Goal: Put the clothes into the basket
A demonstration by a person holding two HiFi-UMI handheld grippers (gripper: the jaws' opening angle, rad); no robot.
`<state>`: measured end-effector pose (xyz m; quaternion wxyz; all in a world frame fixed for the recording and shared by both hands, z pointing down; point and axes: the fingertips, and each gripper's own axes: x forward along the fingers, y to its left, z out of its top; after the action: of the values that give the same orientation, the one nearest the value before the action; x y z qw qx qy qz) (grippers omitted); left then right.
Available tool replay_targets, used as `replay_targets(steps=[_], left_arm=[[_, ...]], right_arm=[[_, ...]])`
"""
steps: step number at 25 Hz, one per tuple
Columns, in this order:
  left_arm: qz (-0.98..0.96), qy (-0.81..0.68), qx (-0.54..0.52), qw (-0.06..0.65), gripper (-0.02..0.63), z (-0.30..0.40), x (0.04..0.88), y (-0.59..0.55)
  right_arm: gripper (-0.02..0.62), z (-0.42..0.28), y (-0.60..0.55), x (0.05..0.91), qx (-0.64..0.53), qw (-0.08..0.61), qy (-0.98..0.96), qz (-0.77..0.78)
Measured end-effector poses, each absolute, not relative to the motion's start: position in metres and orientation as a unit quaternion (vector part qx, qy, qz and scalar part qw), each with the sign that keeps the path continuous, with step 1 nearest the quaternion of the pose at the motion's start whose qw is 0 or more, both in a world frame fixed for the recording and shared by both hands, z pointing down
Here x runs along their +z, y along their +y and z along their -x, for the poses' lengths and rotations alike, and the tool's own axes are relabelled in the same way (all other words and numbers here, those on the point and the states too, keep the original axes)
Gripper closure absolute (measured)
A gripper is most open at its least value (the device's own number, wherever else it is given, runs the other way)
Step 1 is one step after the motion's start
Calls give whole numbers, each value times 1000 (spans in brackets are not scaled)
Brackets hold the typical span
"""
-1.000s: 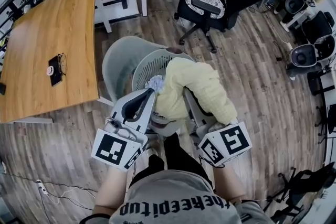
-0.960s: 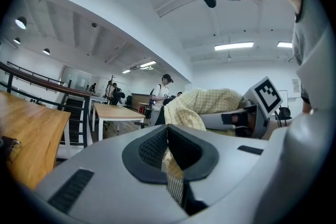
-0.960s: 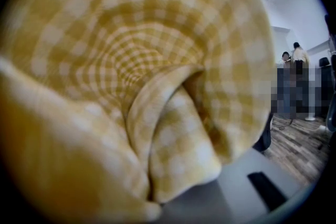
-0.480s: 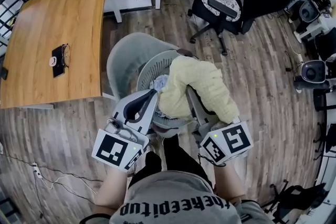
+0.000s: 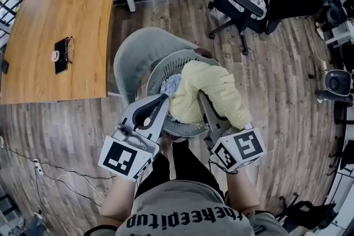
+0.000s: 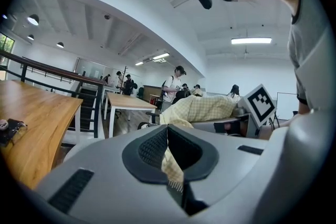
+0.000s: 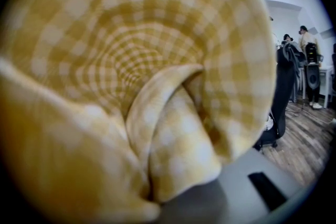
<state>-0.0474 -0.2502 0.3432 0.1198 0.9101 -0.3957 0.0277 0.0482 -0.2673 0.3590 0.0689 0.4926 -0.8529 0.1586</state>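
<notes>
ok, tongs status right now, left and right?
Left tongs: closed on a fold of the yellow checked garment.
Right tongs: closed on the same garment, bunched over them.

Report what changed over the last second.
The left gripper and right gripper lowered the yellow checked garment slightly toward the grey laundry basket. Nothing was taken or let go: both stay shut on the garment. The basket and the blue-white cloth inside kept their places.

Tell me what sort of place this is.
Most likely an open-plan office or lab workspace. It has a long wooden table and a wheeled office chair on plank flooring. The left gripper view also shows people standing among desks.
</notes>
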Motion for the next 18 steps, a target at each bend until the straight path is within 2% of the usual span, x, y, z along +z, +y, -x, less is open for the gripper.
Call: replay_targets(steps=[18], left_arm=[[-893,-415,63,162,591,53,395,-264]], right_arm=[[471,-44,-278,455,227,132,-844,-467]])
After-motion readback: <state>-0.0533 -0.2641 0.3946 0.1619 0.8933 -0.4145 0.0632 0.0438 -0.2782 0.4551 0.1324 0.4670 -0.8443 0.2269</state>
